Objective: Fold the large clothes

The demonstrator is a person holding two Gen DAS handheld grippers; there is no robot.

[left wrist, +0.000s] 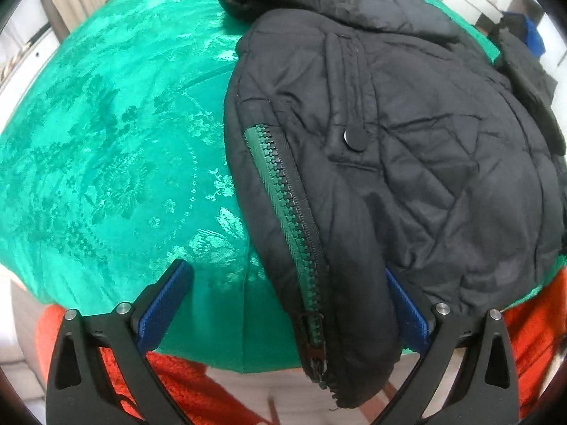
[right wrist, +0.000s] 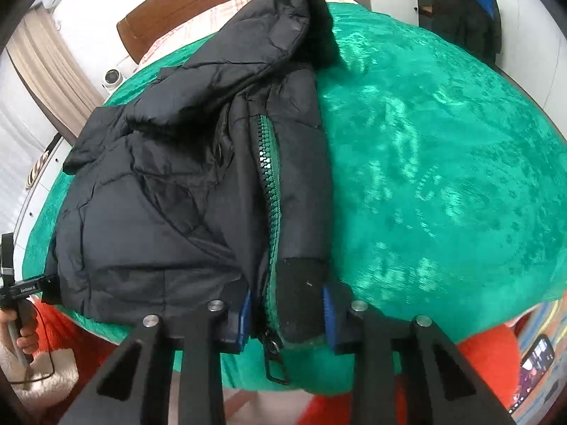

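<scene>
The black jacket (right wrist: pixel 184 191) lay on the green spread (right wrist: pixel 443 163) over the bed, sides already turned in. The right gripper (right wrist: pixel 287 313) stood partly open with the cuff (right wrist: pixel 301 294) and hem between its jaws, though whether it pinched them I could not tell. The left gripper (left wrist: pixel 287 304) was wide open around the zipper (left wrist: pixel 290 212) edge. Judging by this, the hem-to-collar fold was in hand; next, both must close and lift together.

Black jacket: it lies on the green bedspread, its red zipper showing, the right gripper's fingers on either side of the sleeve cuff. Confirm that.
One thing is wrong: the zipper is green, not red, as the right wrist view shows. The rest holds: the black jacket lies on the green bedspread, and the right gripper has its fingers on either side of the sleeve cuff.
</scene>
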